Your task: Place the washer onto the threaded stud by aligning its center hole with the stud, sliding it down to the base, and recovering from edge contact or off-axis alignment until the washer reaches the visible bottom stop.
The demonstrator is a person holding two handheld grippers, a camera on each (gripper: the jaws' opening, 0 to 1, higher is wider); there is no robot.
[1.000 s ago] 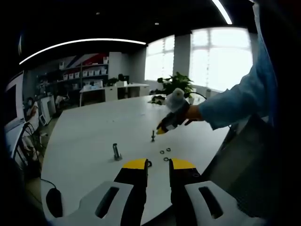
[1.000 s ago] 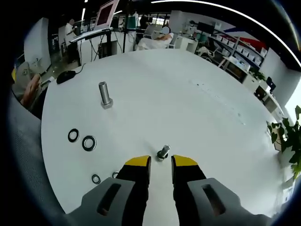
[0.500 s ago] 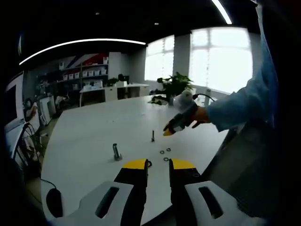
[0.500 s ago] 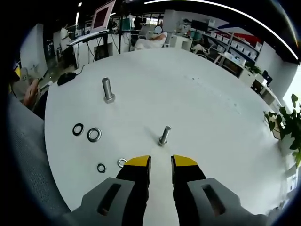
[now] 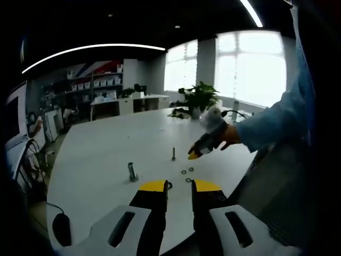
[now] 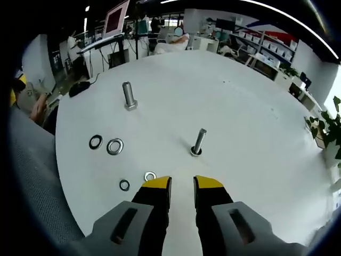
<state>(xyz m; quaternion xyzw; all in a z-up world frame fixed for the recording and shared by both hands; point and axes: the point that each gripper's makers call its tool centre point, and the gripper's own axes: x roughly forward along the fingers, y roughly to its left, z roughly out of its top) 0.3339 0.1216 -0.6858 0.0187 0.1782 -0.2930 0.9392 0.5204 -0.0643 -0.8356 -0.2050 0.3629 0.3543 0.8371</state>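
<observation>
On the white table (image 6: 256,106), silver studs (image 6: 198,143) and dark and silvery washers (image 6: 114,146) lie before the grey, yellow-tipped right gripper (image 6: 181,184).

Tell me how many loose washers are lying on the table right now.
4, all left of the thin stud in the right gripper view: a dark one, a larger silver one, a small dark one, and a small silver one nearest the jaws. None seems hidden.

Big white round table (image 6: 256,106) in an open office. A black mouse (image 6: 79,88) sits at its far edge, cable trailing off. Behind that there's a monitor (image 6: 118,16) on a stand. Potted plant (image 5: 198,97) by the bright windows (image 5: 250,66), plus shelves (image 5: 88,85) with white boxes.
</observation>
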